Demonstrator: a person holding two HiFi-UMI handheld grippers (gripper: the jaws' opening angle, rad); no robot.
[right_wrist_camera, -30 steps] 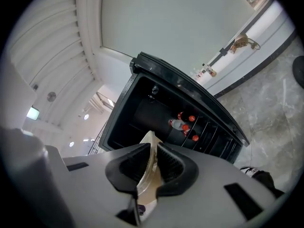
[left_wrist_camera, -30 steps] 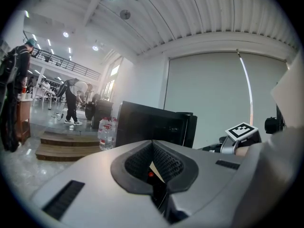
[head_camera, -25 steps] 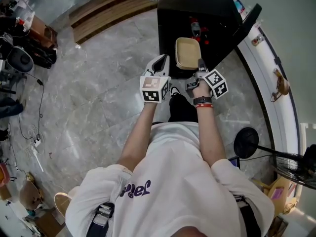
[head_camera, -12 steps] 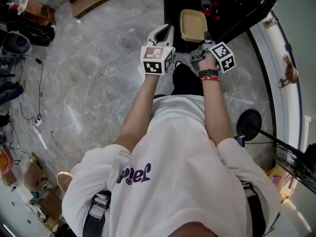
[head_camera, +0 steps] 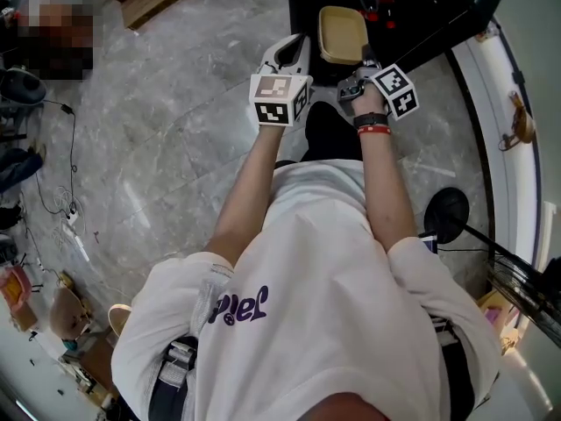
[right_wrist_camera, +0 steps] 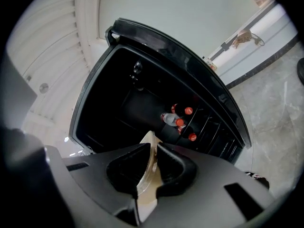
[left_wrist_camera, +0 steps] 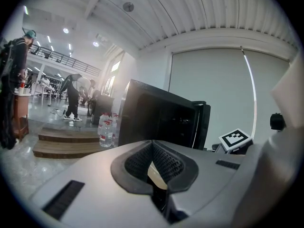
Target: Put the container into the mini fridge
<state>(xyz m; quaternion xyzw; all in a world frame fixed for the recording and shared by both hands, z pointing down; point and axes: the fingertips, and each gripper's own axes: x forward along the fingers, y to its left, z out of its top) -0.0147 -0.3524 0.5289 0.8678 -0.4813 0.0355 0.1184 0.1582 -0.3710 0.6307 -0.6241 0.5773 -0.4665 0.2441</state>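
I hold a shallow tan container [head_camera: 342, 35] between both grippers, level, at the mouth of the open black mini fridge [head_camera: 421, 16]. My left gripper [head_camera: 294, 46] is at its left rim, and a thin tan edge shows between the shut pads in the left gripper view [left_wrist_camera: 154, 167]. On the near right rim, my right gripper [head_camera: 358, 67] is shut too, with the container's wall [right_wrist_camera: 145, 175] pinched between its pads [right_wrist_camera: 151, 163]. The fridge's dark inside [right_wrist_camera: 123, 94] opens straight ahead of the right gripper.
Red-capped bottles [right_wrist_camera: 183, 122] sit in the fridge door rack. Water bottles [left_wrist_camera: 105, 129] stand on the floor beside the fridge [left_wrist_camera: 156, 120], next to wooden steps [left_wrist_camera: 71, 144]. A fan's round base [head_camera: 447, 217] sits at my right. People stand far off at the left.
Both grippers and the container have moved forward, closer to the fridge opening, and I have stepped nearer to it. Both grips are unchanged.
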